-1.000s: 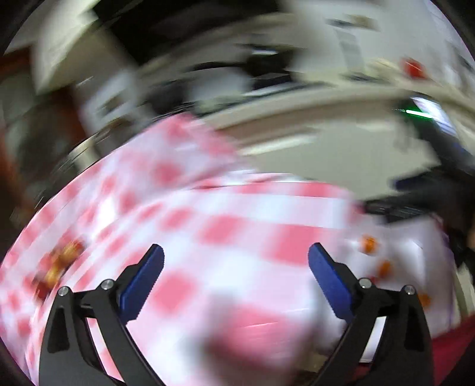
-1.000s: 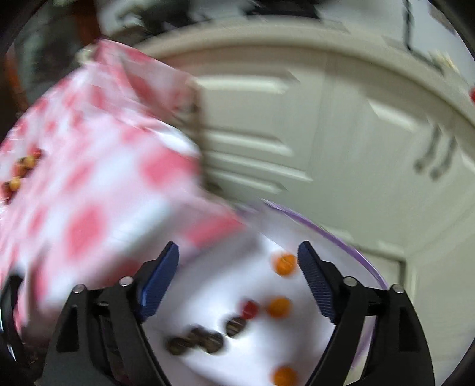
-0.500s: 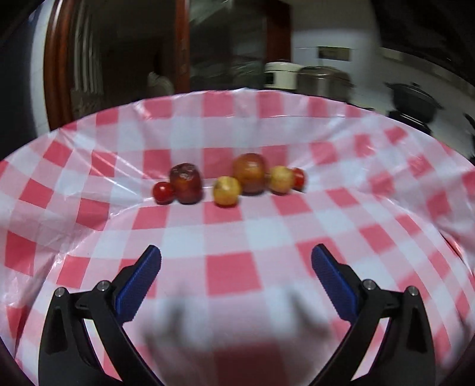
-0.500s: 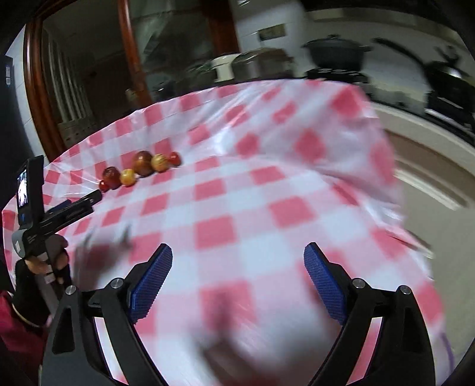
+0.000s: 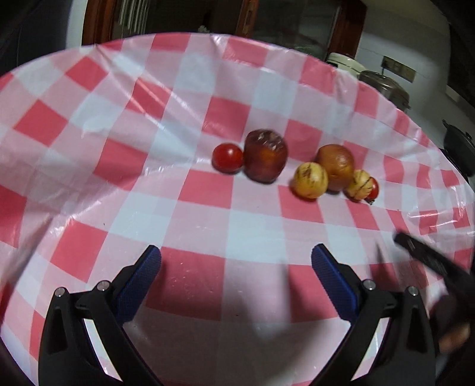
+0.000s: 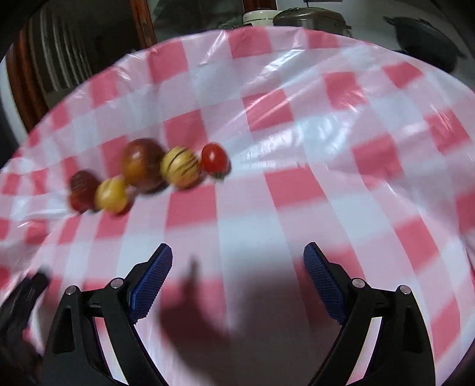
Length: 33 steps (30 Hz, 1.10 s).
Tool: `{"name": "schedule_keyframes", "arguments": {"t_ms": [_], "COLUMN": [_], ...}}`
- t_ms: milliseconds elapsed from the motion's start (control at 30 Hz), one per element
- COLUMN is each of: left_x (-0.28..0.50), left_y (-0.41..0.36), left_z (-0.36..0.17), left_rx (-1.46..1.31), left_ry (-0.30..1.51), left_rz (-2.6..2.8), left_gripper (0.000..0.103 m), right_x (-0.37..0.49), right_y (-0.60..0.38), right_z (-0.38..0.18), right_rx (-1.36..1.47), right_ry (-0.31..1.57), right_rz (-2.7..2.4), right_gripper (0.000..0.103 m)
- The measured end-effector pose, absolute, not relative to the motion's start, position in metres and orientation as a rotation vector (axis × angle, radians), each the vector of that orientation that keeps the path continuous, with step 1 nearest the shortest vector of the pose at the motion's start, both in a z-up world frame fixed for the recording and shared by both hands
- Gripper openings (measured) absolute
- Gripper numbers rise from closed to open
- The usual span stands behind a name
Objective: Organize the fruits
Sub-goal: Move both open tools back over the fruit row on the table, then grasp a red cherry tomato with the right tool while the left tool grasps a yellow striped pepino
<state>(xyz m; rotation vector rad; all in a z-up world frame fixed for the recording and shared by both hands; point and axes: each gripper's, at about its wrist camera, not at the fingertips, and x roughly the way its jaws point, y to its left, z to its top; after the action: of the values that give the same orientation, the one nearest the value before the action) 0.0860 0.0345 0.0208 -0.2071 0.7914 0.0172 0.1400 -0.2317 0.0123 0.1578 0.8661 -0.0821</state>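
Several small fruits lie in a row on the red-and-white checked tablecloth point(image 5: 202, 190). From the left: a red cherry tomato point(image 5: 227, 158), a dark red-brown fruit point(image 5: 265, 159), a yellow striped fruit point(image 5: 310, 180), a round brown fruit point(image 5: 337, 165), a second yellow striped fruit point(image 5: 359, 185) and a small red tomato point(image 5: 373, 187). The right wrist view shows the same row: brown fruit point(image 6: 142, 163), striped fruit point(image 6: 180, 167), red tomato point(image 6: 214, 158). My left gripper point(image 5: 236, 264) is open and empty, short of the row. My right gripper point(image 6: 237, 261) is open and empty too.
The tablecloth point(image 6: 297, 148) is wrinkled plastic draped over a round table. Behind the table stand a dark wooden cabinet point(image 5: 267, 17), a metal pot point(image 5: 383, 86) and a black pan point(image 6: 427, 32). The other gripper's black body point(image 5: 430, 261) shows blurred at the right edge.
Both views swung from white cabinets and a plate of fruit to the checked table. Both grippers have since moved closer to the fruit row, staying open.
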Motion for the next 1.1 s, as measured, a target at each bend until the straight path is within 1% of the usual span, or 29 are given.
{"name": "schedule_keyframes", "arguments": {"t_ms": [67,167,333,400,500,700,733,767,800,967,1100], "left_x": [0.088,0.089,0.091,0.091,0.091,0.090,0.089,0.089,0.089,0.089,0.090], "left_y": [0.038,0.041,0.048,0.049,0.048,0.045,0.045,0.045,0.045,0.045,0.045], "left_z": [0.018,0.016,0.012,0.011,0.011,0.011,0.011,0.011,0.011,0.011,0.011], "left_rx": [-0.225,-0.248,-0.298,-0.311,-0.313,-0.302,-0.302,-0.303,-0.303,-0.303,-0.303], "left_ry": [0.804,0.813,0.834,0.840,0.840,0.836,0.836,0.837,0.836,0.837,0.841], "left_rz": [0.010,0.002,-0.007,-0.013,-0.011,-0.009,-0.009,-0.008,-0.008,-0.009,-0.008], "left_gripper": [0.101,0.101,0.101,0.101,0.101,0.101,0.101,0.101,0.101,0.101,0.101], "right_x": [0.171,0.204,0.232,0.240,0.252,0.266,0.266,0.267,0.265,0.234,0.174], "right_y": [-0.228,-0.227,-0.222,-0.217,-0.218,-0.224,-0.224,-0.224,-0.223,-0.230,-0.238], "right_z": [0.006,-0.002,-0.006,-0.005,-0.005,-0.004,-0.003,-0.002,0.000,0.009,0.023], "right_rx": [0.119,0.085,0.050,0.007,0.014,0.008,0.008,0.003,0.000,0.082,0.243], "right_ry": [0.899,0.950,0.959,0.931,0.931,0.931,0.929,0.924,0.916,0.883,0.850], "right_rz": [-0.121,-0.153,-0.116,-0.126,-0.109,-0.088,-0.078,-0.063,-0.047,-0.026,0.036], "right_gripper": [0.077,0.071,0.068,0.068,0.065,0.064,0.055,0.039,0.031,0.031,0.031]}}
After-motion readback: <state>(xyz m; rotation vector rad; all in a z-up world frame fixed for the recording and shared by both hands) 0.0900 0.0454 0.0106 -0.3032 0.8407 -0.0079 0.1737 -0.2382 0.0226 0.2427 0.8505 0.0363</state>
